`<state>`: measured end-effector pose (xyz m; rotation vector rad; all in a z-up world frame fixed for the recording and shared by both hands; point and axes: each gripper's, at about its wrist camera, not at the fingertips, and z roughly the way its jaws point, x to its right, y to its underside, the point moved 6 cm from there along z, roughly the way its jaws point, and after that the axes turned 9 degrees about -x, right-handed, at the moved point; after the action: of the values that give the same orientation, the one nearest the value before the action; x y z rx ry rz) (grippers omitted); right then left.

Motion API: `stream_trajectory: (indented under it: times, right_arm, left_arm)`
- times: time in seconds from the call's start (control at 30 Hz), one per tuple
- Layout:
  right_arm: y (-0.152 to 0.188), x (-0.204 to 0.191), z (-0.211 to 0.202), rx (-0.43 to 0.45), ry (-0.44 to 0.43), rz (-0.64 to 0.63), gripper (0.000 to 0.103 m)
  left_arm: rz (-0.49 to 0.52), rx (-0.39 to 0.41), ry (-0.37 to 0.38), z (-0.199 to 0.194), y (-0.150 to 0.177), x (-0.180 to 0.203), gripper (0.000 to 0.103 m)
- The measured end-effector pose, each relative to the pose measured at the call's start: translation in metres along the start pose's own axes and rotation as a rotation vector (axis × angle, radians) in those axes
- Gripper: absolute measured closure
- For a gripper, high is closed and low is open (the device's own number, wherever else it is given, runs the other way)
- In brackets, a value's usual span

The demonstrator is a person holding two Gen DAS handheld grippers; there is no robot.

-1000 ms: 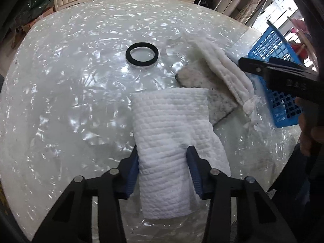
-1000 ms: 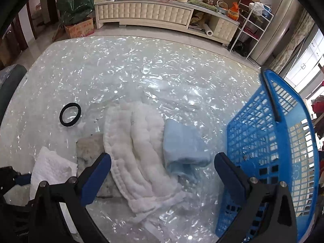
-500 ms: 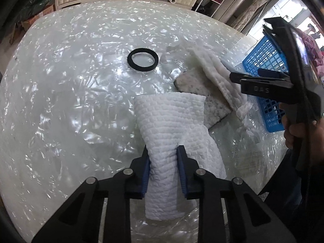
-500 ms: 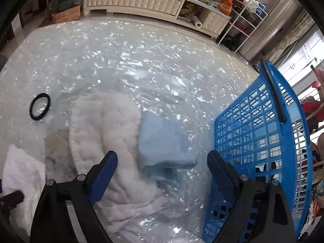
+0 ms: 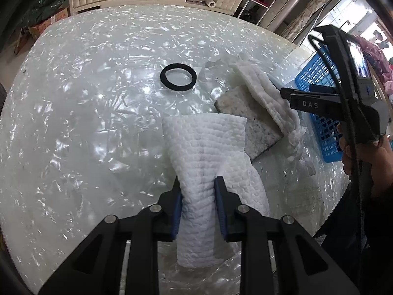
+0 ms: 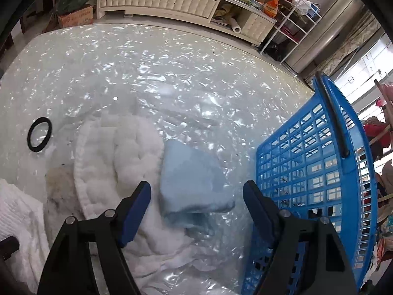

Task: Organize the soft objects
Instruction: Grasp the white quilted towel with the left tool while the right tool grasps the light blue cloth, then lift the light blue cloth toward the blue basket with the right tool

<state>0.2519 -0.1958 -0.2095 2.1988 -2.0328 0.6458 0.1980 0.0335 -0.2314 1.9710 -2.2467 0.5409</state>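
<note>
My left gripper (image 5: 198, 184) is shut on a white quilted cloth (image 5: 206, 147), bunching its near part between the blue pads. A grey speckled pad (image 5: 248, 113) lies behind it, with a fluffy white towel (image 5: 265, 91) draped over it. In the right wrist view, my right gripper (image 6: 196, 194) is open and hovers over a folded light-blue cloth (image 6: 191, 177), which lies against the fluffy white towel (image 6: 118, 154). A blue plastic basket (image 6: 319, 172) stands just right of it. The right gripper also shows in the left wrist view (image 5: 285, 93).
A black rubber ring (image 5: 178, 76) lies on the shiny crinkled table cover (image 5: 73, 123); it also shows in the right wrist view (image 6: 39, 134). A white cabinet (image 6: 157, 0) and a wire shelf rack (image 6: 294, 17) stand beyond the table's far edge.
My left gripper closed on the white quilted cloth and pinched it narrower. My right gripper moved forward and down over the light-blue cloth, staying open.
</note>
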Motion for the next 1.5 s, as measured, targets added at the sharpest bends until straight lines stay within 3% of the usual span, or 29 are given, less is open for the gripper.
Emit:
stream_trajectory:
  times: [0.2, 0.4, 0.57, 0.63, 0.67, 1.13, 1.5]
  right_arm:
    - [-0.004, 0.000, 0.017, -0.029, 0.004, -0.006, 0.037]
    - [-0.007, -0.005, 0.021, -0.032, -0.021, -0.024, 0.052]
    - [-0.008, -0.006, 0.023, -0.045, -0.105, 0.002, 0.070]
    - [-0.008, -0.004, 0.022, -0.041, -0.108, 0.011, 0.087]
    - [-0.009, -0.004, 0.021, -0.038, -0.104, 0.012, 0.090]
    - [-0.003, 0.015, -0.026, 0.061, -0.166, 0.035, 0.091]
    - [0.023, 0.041, -0.090, 0.162, -0.249, 0.054, 0.093]
  left_arm:
    - [-0.002, 0.004, -0.001, -0.002, 0.001, 0.000, 0.082]
    - [-0.004, 0.015, 0.004, -0.006, 0.002, 0.001, 0.083]
    - [-0.008, 0.026, 0.003, -0.010, 0.003, -0.001, 0.083]
    - [-0.014, 0.028, -0.006, -0.011, 0.003, -0.003, 0.083]
    - [-0.017, 0.029, -0.008, -0.011, 0.004, -0.004, 0.083]
    - [0.006, 0.082, -0.008, -0.030, 0.001, 0.012, 0.089]
    - [0.021, 0.135, -0.001, -0.063, -0.002, 0.056, 0.090]
